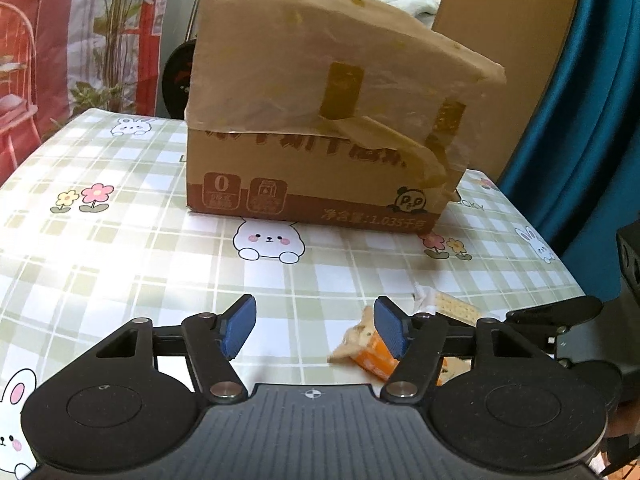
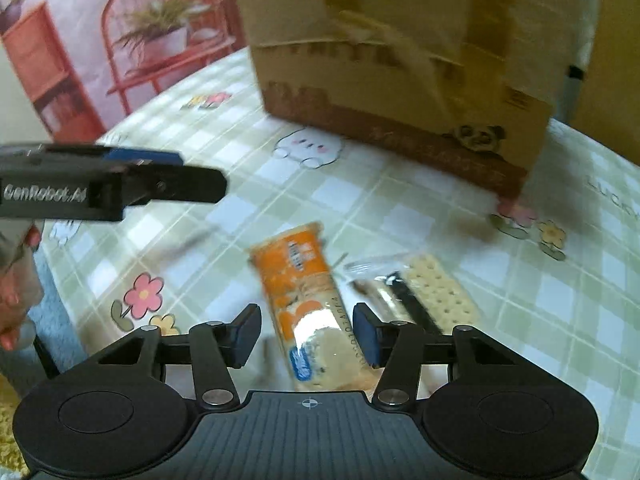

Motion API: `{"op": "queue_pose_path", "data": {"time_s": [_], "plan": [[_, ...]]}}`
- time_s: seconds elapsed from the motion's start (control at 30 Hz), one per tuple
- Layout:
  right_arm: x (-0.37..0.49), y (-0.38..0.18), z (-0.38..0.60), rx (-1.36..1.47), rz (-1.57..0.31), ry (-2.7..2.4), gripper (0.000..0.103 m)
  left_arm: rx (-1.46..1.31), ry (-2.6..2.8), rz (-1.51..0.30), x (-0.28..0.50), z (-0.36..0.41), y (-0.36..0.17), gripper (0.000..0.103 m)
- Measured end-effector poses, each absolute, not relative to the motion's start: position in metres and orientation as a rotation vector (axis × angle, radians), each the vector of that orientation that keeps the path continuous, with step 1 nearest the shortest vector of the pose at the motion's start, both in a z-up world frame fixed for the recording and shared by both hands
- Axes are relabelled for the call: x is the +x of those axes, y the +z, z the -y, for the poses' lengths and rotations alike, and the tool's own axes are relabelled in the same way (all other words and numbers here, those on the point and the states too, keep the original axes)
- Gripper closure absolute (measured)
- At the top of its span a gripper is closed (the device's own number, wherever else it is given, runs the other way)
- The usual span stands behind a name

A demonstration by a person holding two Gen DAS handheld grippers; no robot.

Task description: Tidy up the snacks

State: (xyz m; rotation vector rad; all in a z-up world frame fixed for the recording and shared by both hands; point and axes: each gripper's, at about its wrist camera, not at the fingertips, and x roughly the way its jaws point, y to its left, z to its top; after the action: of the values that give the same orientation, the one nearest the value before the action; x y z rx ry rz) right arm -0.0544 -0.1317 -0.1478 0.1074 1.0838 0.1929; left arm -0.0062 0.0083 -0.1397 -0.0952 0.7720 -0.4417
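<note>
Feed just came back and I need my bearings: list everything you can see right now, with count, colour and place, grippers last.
Cardboard box: one, brown, top wrapped in plastic and tape, standing at the far side of the table.
Snack packet: one, orange with a clear window, lying on the table, its near end between the right gripper's fingers.
Cracker packet: one, clear wrap with pale crackers, lying just right of the orange one.
Tablecloth: one, green and white check with rabbits and flowers, covering the table.
Curtain: one, teal, far right behind the table.
Left gripper: black with blue pads, open, over bare cloth, left of the snacks.
Right gripper: black with blue pads, open, straddling the orange packet.
</note>
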Motion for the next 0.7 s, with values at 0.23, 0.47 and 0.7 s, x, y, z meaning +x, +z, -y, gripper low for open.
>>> {"op": "queue_pose_path", "data": {"time_s": [0.23, 0.47, 0.7], "plan": [[-0.039, -0.157, 0.134, 0.157, -1.071, 0.155, 0.068, -0.116, -0.426, -0.783, 0.0, -0.013, -0.145, 0.037], [-0.001, -0.169, 0.124, 0.187, -1.018, 0.136, 0.068, -0.149, -0.382, -0.79, 0.009, -0.025, -0.146, 0.04], [0.004, -0.172, 0.116, 0.161, -1.004, 0.152, 0.063, -0.159, -0.369, -0.806, 0.014, -0.027, -0.15, 0.04]]}}
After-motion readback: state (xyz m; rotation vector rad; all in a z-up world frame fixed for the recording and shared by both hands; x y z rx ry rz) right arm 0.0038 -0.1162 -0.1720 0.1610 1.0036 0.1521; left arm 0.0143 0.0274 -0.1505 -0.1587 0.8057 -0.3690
